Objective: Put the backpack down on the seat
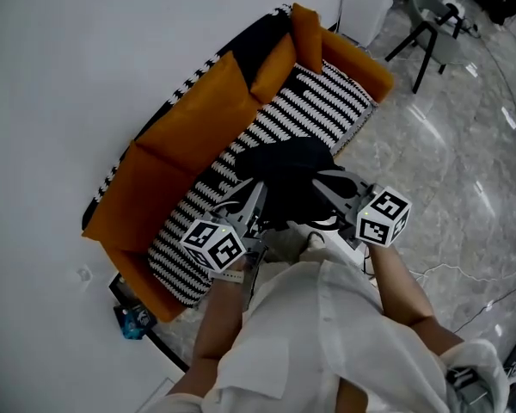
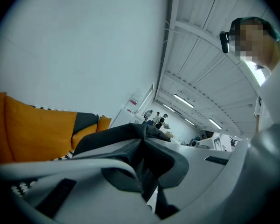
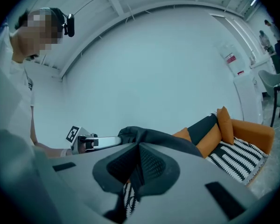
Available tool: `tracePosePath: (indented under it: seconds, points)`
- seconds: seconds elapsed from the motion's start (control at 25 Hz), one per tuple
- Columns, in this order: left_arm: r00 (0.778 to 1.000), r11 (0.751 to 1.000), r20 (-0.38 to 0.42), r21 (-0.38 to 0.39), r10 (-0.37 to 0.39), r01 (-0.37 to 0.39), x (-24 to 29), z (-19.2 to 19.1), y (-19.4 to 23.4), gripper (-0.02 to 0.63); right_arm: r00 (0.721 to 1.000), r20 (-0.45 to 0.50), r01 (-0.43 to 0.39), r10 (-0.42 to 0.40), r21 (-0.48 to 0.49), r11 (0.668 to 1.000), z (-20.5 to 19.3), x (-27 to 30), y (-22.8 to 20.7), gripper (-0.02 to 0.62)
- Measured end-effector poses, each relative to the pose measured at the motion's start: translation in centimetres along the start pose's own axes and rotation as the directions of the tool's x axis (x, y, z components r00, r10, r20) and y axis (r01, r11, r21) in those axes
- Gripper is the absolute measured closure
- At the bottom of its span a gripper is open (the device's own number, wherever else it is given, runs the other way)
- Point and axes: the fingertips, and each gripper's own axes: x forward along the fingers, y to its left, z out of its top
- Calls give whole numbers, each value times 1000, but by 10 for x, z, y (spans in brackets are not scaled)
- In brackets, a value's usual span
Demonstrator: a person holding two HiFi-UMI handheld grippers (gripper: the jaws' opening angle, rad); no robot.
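The backpack (image 1: 285, 169) is partly hidden behind the left gripper (image 1: 256, 196) and right gripper (image 1: 323, 184). Beside the sofa (image 1: 189, 127), a bluish thing (image 1: 134, 321), seemingly on the floor, is too small to identify.

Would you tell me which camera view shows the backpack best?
The head view: most of the black backpack shows there, over the striped sofa seat. The left gripper view and right gripper view each show only a dark fold of it clamped between the jaws.
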Motion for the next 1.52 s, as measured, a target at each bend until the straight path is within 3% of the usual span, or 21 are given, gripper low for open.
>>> tracePosePath:
  seconds: [0.32,0.88,1.2,1.36,1.52]
  points:
    - [999,1000,29,5,23,-23,26,14,6,572,1000,-6,-27,27,-4,1000,16,6,-25,571]
    - [991,992,-51,-30,-126,124,102,63,66,572,998,28,62,-63,27,998,59,59,-96,571]
    - [976,978,-64,0,-209,210,146,108,93,572,989,87,121,-123,31,992,101,91,-136,571]
    - [979,981,-60,4,-195,195,167,124,109,572,990,77,114,-115,20,993,116,108,-159,571]
    - [990,991,-44,-8,-132,132,186,135,125,572,998,40,44,-45,14,999,129,126,-184,571]
